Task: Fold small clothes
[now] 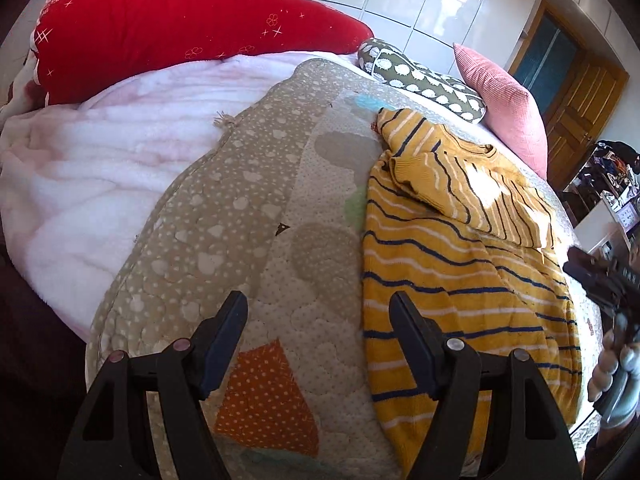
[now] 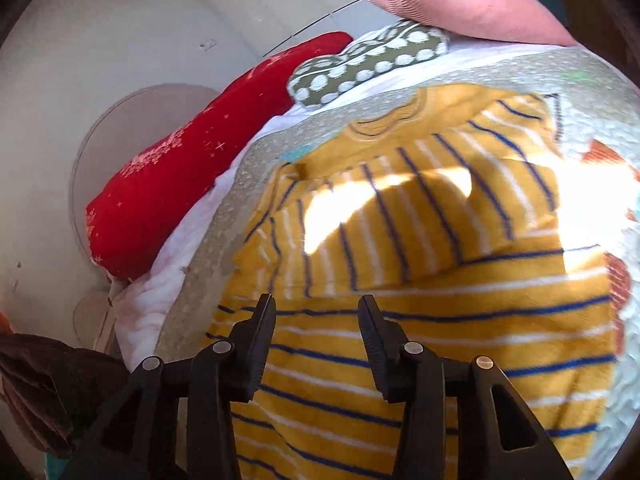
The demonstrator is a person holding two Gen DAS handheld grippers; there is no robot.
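Observation:
A small yellow sweater (image 1: 460,280) with navy and white stripes lies flat on a quilted patchwork blanket (image 1: 280,220). One sleeve (image 1: 436,176) is folded across its chest. My left gripper (image 1: 318,304) is open and empty, above the blanket just left of the sweater's edge. My right gripper (image 2: 316,308) is open and empty, hovering over the sweater's body (image 2: 420,320); the folded sleeve (image 2: 392,220) lies just beyond its fingertips. The right gripper also shows at the right edge of the left wrist view (image 1: 600,280).
A red quilt (image 1: 180,28), a white fleece blanket (image 1: 100,168), a dotted olive pillow (image 1: 424,76) and a pink cushion (image 1: 504,108) lie at the far side of the bed. A wooden door (image 1: 576,92) and cluttered shelves (image 1: 608,184) stand at the right.

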